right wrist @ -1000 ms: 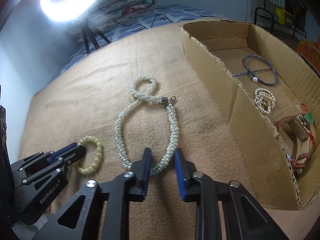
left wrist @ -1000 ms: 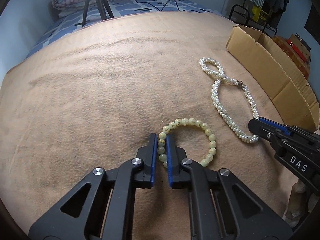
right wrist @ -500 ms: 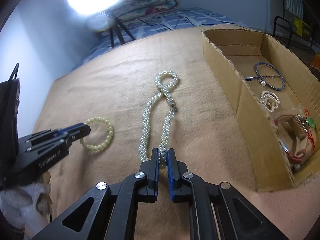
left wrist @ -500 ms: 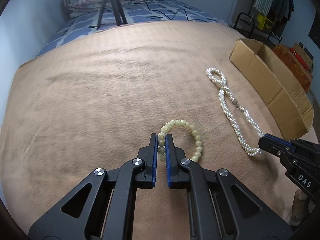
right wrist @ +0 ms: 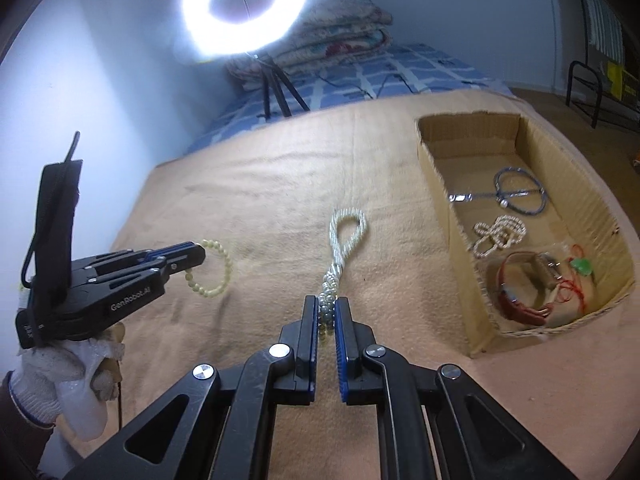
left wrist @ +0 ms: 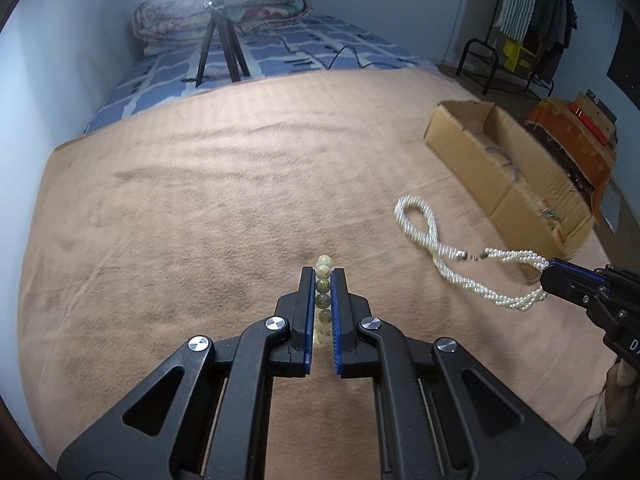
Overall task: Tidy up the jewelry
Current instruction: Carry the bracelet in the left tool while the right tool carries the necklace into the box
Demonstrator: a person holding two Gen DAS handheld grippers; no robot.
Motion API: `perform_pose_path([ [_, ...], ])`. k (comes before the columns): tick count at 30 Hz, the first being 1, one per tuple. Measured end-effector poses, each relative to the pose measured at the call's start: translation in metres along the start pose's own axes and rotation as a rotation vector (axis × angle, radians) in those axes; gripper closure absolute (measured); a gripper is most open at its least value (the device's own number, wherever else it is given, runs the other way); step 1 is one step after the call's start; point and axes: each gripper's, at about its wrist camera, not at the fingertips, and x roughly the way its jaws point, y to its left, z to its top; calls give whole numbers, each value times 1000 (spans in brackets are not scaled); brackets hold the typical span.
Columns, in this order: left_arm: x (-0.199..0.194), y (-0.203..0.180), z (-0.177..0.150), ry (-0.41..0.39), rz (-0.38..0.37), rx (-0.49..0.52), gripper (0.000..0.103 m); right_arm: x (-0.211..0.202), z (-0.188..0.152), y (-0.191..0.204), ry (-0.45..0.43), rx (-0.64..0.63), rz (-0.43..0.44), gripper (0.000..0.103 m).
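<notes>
Both grippers have something right now. The left gripper [left wrist: 323,280] is clamped on the pale green bead bracelet [right wrist: 218,270], which hangs off its fingertips above the tan blanket [left wrist: 180,220]. The right gripper [right wrist: 327,308] is pinched shut on one end of the twisted pearl necklace [left wrist: 440,248]; the far loop looks like it's resting on the blanket, hard to be sure. The cardboard box [right wrist: 448,216] sits just to the right, holding a blue bangle [right wrist: 520,190], a small pearl piece [right wrist: 500,236] and a red-strap watch [right wrist: 520,292].

Left gripper [left wrist: 323,280] and right gripper [right wrist: 327,312] are both clamped, raised above the surface.
</notes>
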Motion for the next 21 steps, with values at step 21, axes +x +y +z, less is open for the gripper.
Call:
perform_pose_path([
  [21,-51,-61,32,-110,-118,28,98,-131,29,-35,-170,-55,62,98],
])
